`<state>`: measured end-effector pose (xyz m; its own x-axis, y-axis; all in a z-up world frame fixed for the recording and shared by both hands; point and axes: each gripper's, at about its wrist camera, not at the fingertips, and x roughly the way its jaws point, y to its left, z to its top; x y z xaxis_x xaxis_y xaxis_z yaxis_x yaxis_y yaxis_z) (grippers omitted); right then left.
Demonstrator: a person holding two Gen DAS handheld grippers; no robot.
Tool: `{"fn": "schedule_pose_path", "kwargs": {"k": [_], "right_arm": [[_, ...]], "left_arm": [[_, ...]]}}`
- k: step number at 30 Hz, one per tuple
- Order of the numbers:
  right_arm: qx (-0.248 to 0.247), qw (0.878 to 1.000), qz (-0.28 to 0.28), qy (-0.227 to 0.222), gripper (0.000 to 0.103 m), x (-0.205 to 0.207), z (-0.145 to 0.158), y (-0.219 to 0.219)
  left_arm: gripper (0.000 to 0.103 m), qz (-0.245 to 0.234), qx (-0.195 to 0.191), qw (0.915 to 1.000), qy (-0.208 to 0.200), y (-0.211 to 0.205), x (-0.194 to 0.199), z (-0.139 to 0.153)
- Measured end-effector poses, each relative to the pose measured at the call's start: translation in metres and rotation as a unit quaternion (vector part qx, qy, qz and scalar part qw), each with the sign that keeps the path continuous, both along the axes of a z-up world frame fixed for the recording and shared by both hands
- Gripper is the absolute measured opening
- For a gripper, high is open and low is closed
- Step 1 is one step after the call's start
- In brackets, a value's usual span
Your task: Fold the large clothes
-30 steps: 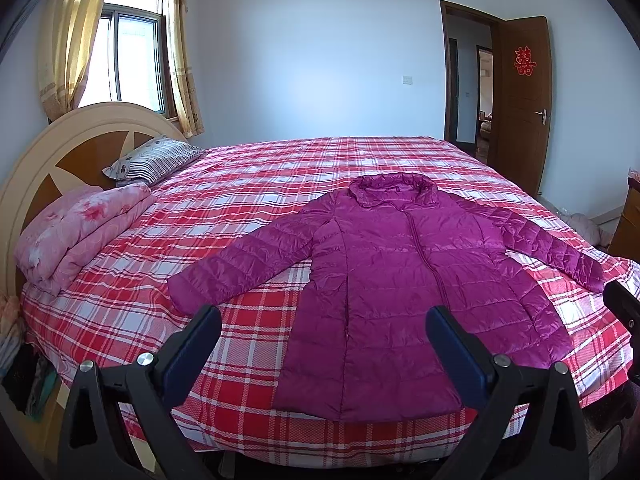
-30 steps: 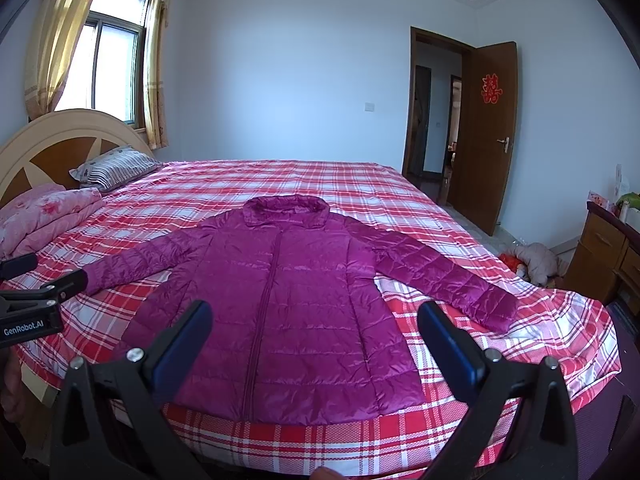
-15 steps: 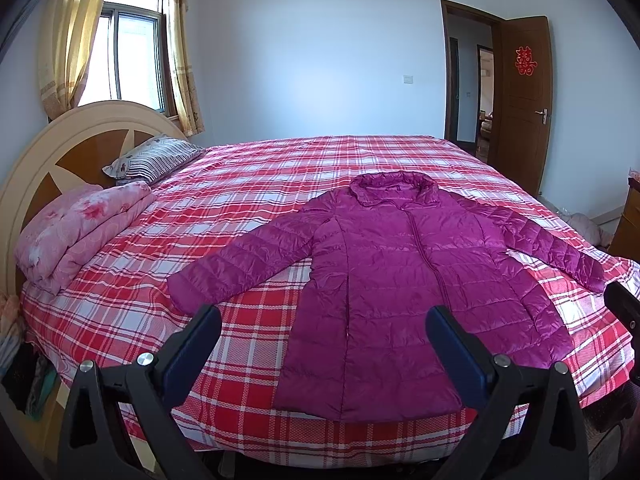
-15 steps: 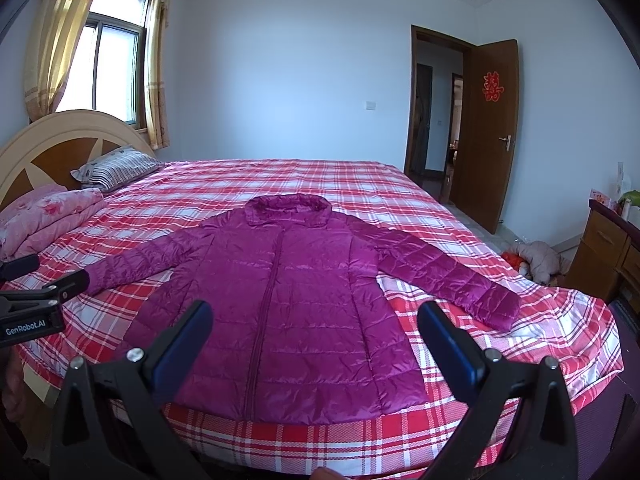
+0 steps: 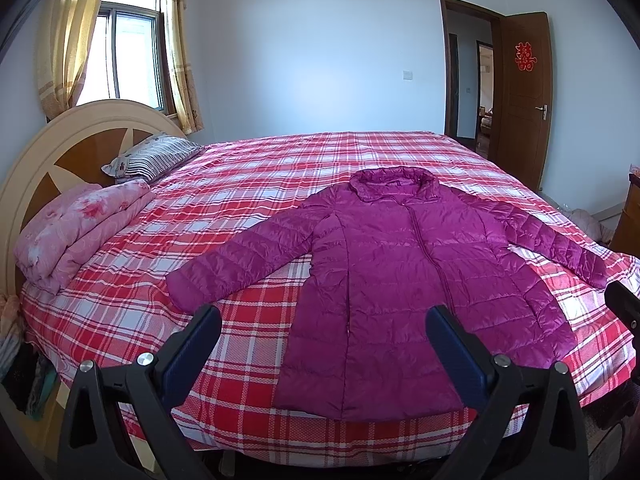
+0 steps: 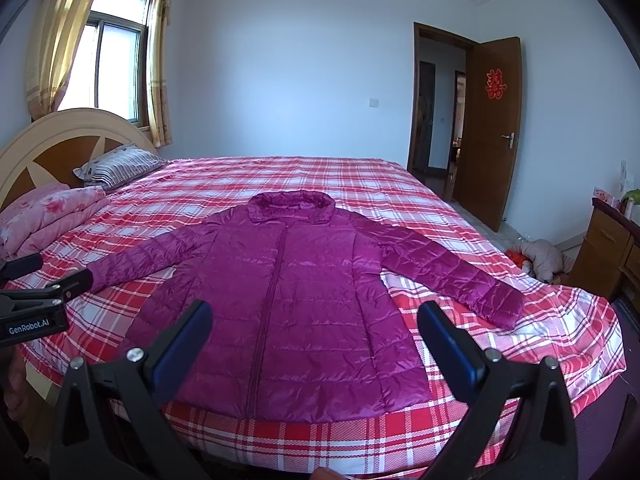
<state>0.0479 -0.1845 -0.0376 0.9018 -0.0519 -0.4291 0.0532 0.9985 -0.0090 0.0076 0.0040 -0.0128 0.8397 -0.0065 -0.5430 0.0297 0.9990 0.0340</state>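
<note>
On the plaid bed (image 5: 248, 208), a purple jacket (image 5: 404, 276) lies spread flat, ready for folding; left tongs (image 5: 323, 322) and right tongs (image 6: 316, 316) hover wide open, empty.

Magenta quilted coat spread flat on the bed.

The coat (image 5: 404, 280) (image 6: 288, 304) is a long, shiny puffer lying front up, zip closed down the middle, unfolded. Collar points to 12 o'clock, hem to 6 o'clock at the bed's (image 5: 248, 208) (image 6: 360, 188) near edge. Sleeves splay out toward 8 and 4 o'clock, cuffs resting on the plaid cover.
</note>
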Motion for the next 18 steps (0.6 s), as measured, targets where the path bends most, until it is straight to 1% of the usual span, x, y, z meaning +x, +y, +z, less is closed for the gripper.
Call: {"fn": "schedule_pose_path", "kwargs": {"k": [4,5,8,11,13,16,18], "right_arm": [[0.013,1.0,-0.002,0.013,0.103,0.005,-0.006,-0.008],[0.015,1.0,-0.004,0.015,0.103,0.007,-0.007,-0.011],[0.013,1.0,-0.004,0.019,0.103,0.012,-0.011,-0.015],[0.007,1.0,-0.004,0.024,0.103,0.023,-0.019,-0.023],[-0.005,0.999,-0.02,0.036,0.103,0.035,-0.028,-0.034],[-0.004,0.997,-0.042,0.059,0.103,0.053,-0.043,-0.057],[-0.005,0.996,-0.058,0.073,0.103,0.063,-0.051,-0.072]], "left_arm": [[0.102,0.004,-0.006,0.9999,0.012,0.0,0.007,-0.008],[0.102,0.003,-0.013,0.9997,0.02,0.0,0.009,-0.009],[0.102,0.002,-0.008,0.9994,0.033,-0.002,0.018,-0.018],[0.102,-0.007,-0.019,0.9985,0.05,-0.004,0.035,-0.028],[0.102,-0.014,-0.024,0.9982,0.053,-0.008,0.049,-0.036],[0.102,-0.029,-0.022,0.9964,0.077,-0.019,0.07,-0.047],[0.102,-0.033,-0.013,0.9963,0.079,-0.027,0.081,-0.051]]}}
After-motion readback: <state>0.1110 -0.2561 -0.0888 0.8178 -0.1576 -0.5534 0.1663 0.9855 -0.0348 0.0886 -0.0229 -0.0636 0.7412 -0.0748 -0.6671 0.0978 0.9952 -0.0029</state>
